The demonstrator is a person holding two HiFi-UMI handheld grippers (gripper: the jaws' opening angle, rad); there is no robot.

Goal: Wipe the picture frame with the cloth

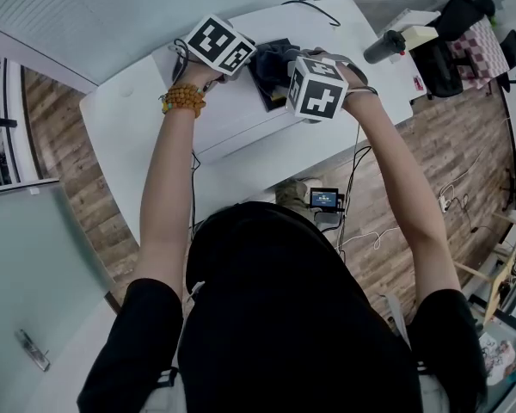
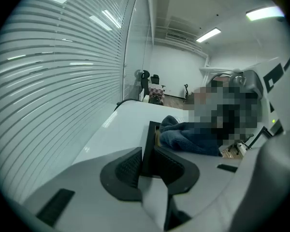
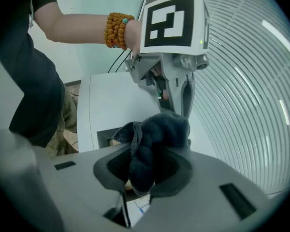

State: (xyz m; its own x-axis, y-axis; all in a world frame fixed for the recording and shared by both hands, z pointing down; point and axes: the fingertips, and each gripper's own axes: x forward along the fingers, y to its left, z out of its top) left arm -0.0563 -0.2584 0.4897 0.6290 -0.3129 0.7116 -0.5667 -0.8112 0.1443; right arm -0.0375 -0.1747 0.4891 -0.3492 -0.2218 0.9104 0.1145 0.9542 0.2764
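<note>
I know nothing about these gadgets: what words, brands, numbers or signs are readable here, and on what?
No words or numbers are readable in any view.
Marker cube on the left gripper: black-and-white squares only, no letters.
Small screen in the head view: too small to read.
Red mark on the table: too small to read.
Paper beneath the right gripper: blue print, blurred.

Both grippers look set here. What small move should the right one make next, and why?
Probably drag the cloth across the picture frame's face. The left gripper is shut on the frame's edge, holding it, and the right gripper is shut on the cloth, which bunches right over the frame, so a wiping stroke seems due.
</note>
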